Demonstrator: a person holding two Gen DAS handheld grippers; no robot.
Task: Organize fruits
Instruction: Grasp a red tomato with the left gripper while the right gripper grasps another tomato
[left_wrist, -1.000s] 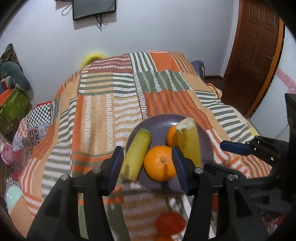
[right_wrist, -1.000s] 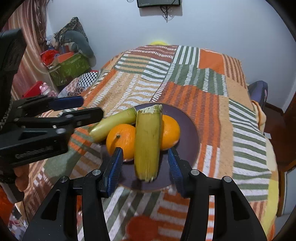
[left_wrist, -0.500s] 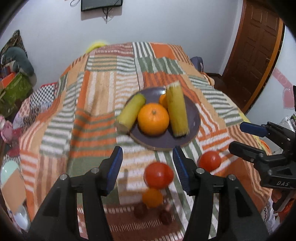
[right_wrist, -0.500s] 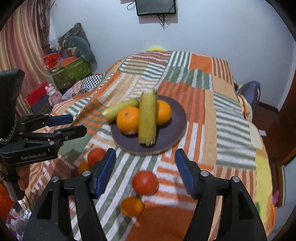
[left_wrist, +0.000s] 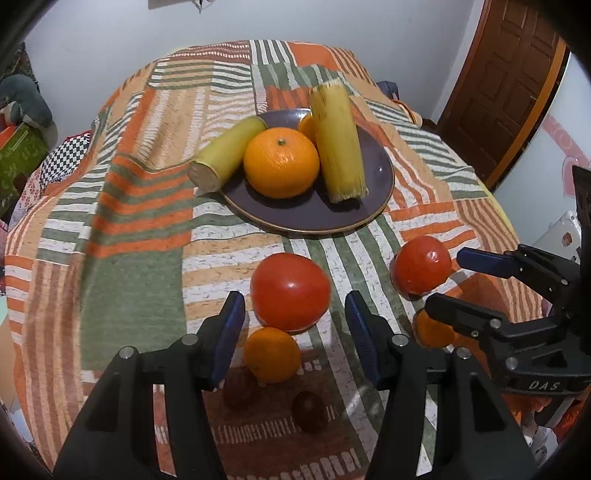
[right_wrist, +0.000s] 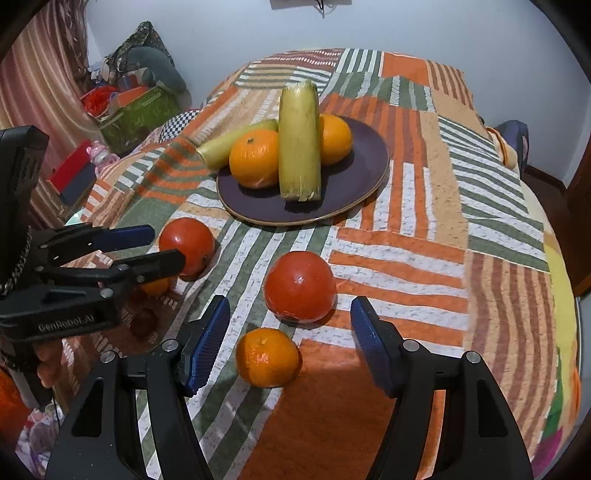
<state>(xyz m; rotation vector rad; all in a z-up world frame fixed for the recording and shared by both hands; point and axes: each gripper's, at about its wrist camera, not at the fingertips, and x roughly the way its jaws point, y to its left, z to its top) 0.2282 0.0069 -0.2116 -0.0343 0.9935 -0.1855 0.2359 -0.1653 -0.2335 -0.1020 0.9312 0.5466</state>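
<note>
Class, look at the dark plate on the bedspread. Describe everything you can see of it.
The plate is round, shallow and dark purple-brown with a thin lighter rim, glossy like glazed ceramic. It lies flat on the striped patchwork bedspread, beyond the loose tomatoes. It carries two oranges and a pale corn cob between them; a second cob leans over its left edge. No gripper touches it.

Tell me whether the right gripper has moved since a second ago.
Yes. The right gripper has pulled back from the plate, its jaws just opening, toward a tomato.

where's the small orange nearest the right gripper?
Right wrist view: small orange lies on the quilt, low between the open right gripper jaws, just below a tomato.
</note>
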